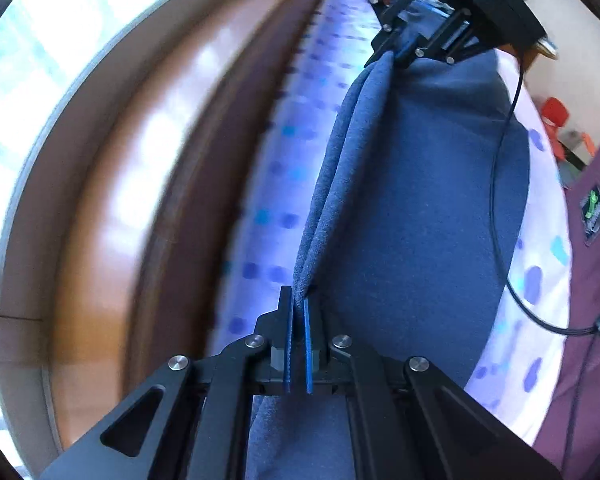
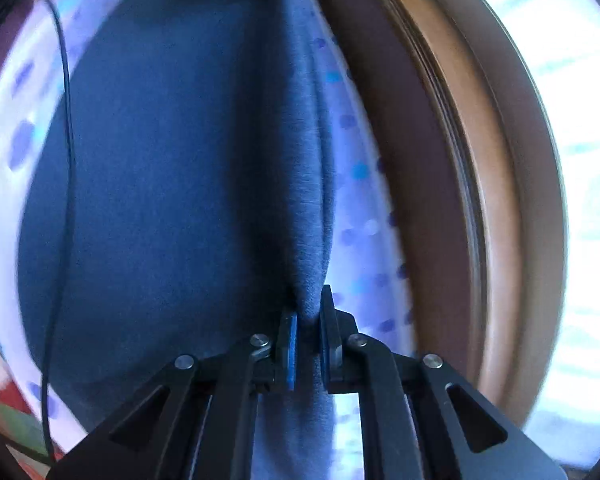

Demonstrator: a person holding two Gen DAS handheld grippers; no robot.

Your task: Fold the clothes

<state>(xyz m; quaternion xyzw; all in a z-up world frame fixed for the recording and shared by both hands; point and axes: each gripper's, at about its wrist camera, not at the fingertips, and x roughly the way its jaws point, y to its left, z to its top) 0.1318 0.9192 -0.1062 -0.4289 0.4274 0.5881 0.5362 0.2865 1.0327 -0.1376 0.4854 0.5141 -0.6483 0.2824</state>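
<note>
1. One blue fleece garment fills the middle of the left wrist view. It lies spread on a bed sheet, with one long edge gathered into a raised ridge that runs from bottom centre to top right.
2. Two grippers show in that view. The left gripper sits at bottom centre, its two blue-padded fingers pressed together on the near end of the ridge.
3. The right gripper is at the upper right of the same view, clamped on the far end of the same ridge.
4. In the right wrist view that gripper's fingers pinch the fleece fold at bottom centre; the cloth bulges out just above the tips.
5. One sheet, white with blue and turquoise dots, shows on both sides of the garment.
6. One thin black cable curves down the right side of the left wrist view.
7. One wooden bed frame arcs along the left, blurred.
8. One small dark label with a green mark sits on maroon fabric at the right edge; its writing is too small to read.
9. One red chair stands at the far right.
</note>
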